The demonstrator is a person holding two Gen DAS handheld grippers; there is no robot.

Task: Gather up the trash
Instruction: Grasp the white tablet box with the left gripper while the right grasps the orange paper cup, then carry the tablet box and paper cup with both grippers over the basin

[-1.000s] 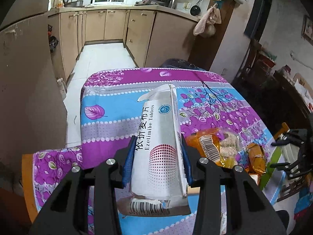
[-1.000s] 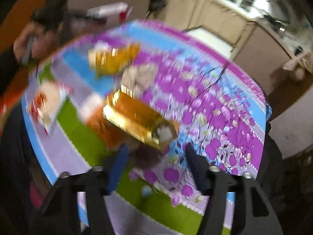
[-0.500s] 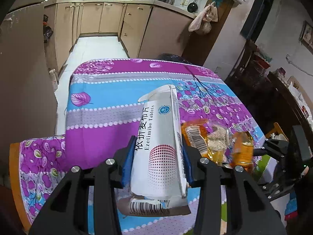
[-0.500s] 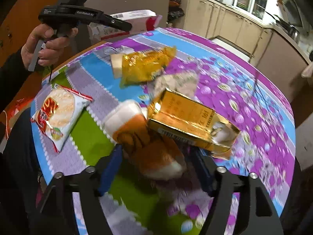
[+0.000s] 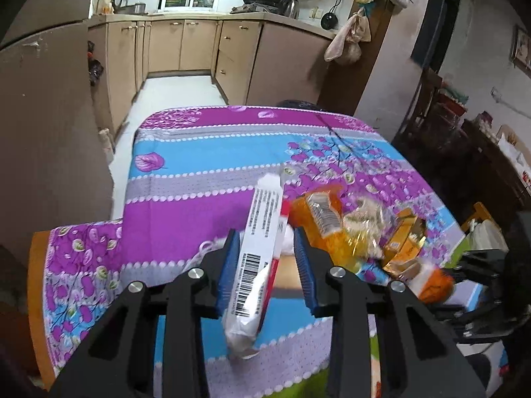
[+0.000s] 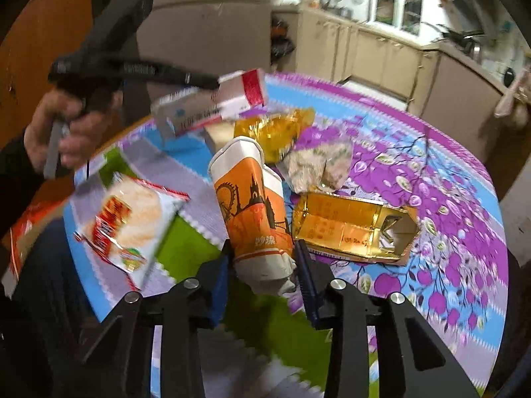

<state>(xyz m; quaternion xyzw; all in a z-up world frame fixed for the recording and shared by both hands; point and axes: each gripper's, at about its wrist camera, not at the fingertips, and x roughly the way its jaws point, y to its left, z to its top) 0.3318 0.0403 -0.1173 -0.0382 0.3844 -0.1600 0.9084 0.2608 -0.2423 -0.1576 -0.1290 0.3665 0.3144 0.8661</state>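
Kitchen-side table, patterned cloth (image 5: 205, 162), trash piled at its near edge. Changes versus a second ago:

- Your left gripper (image 5: 265, 265): the tablet box (image 5: 262, 248) has rolled in the jaws. Its broad printed face was up; now a narrow barcode side shows and the box sits skewed. Jaws are narrowing, box between them; the left pad touches it, but I can't tell if the right one does. In the right view the box (image 6: 212, 106) is up off the cloth, so it's carried but loosely. I'd expect a slip if you swing fast.
- Your right gripper (image 6: 262, 262): half a second ago its jaws stood wide around the crushed orange paper cup (image 6: 255, 205); now they are closing on the cup's squashed base, pads right at the paper. The cup lies beside the gold carton (image 6: 351, 225); whether they touch I can't tell.

Meaning: two pieces nearly secured. On the cloth remain the gold carton, yellow wrapper (image 6: 275, 129), crumpled clear wrapper (image 6: 318, 162) and red snack packet (image 6: 129, 222). No bin visible in either view.
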